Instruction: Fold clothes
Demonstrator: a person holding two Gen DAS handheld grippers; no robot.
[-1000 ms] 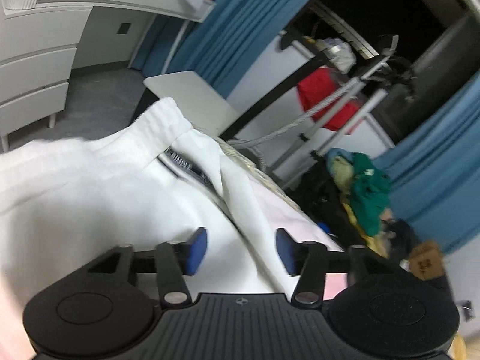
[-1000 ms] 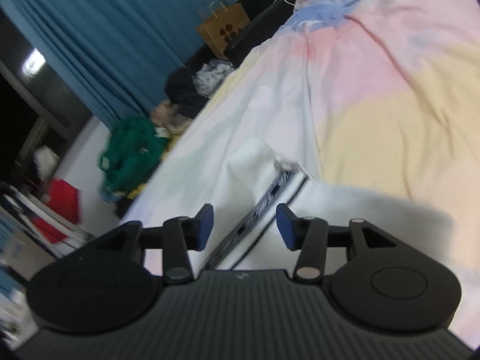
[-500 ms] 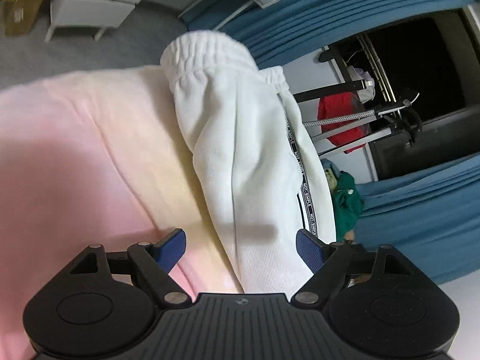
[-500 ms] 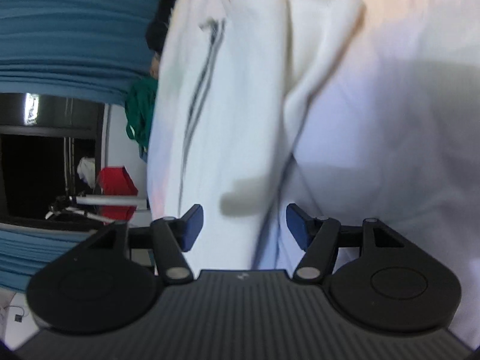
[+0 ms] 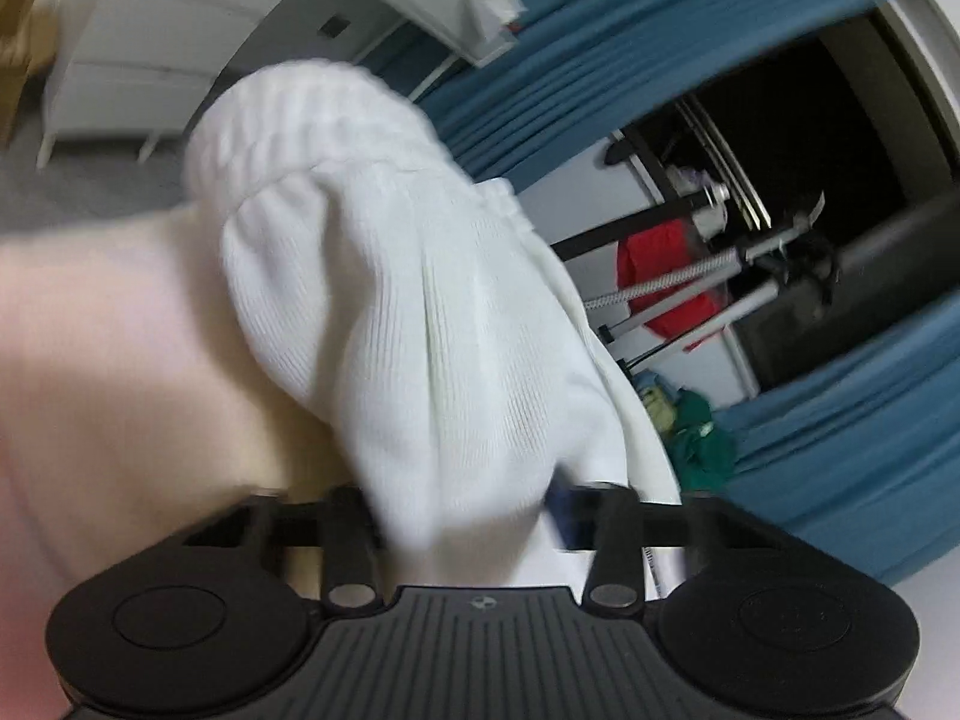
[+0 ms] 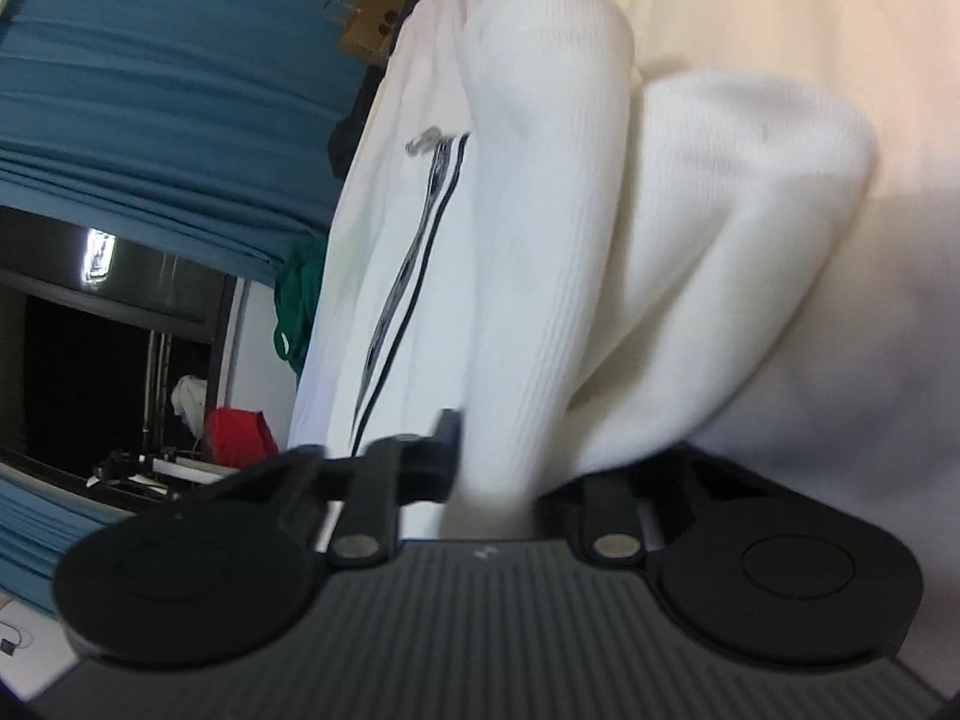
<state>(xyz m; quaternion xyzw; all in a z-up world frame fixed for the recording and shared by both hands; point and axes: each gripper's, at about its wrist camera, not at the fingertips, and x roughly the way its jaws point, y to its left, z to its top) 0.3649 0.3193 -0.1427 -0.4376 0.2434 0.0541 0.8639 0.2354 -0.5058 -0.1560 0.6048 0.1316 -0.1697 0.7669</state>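
White ribbed trousers [image 5: 396, 312] with an elastic waistband and a black-and-white side stripe lie on a pastel bedsheet [image 5: 102, 360]. In the left wrist view my left gripper [image 5: 468, 510] is closed around a thick fold of the white cloth, which hides the fingertips. In the right wrist view the same trousers [image 6: 540, 228] show the stripe on the left. My right gripper [image 6: 498, 468] is shut on a bunched fold of them; the cloth covers the right finger.
Blue curtains [image 5: 600, 48] hang behind. A white drawer unit [image 5: 138, 66] stands on the grey floor at left. A dark rack with a red garment [image 5: 660, 276] and a pile of green clothes [image 5: 696, 438] are beyond the bed. A brown paper bag [image 6: 372, 30] stands by the bed.
Both grippers were open half a second ago, straddling the white trousers. Now both have moved in and closed on folds of the cloth.
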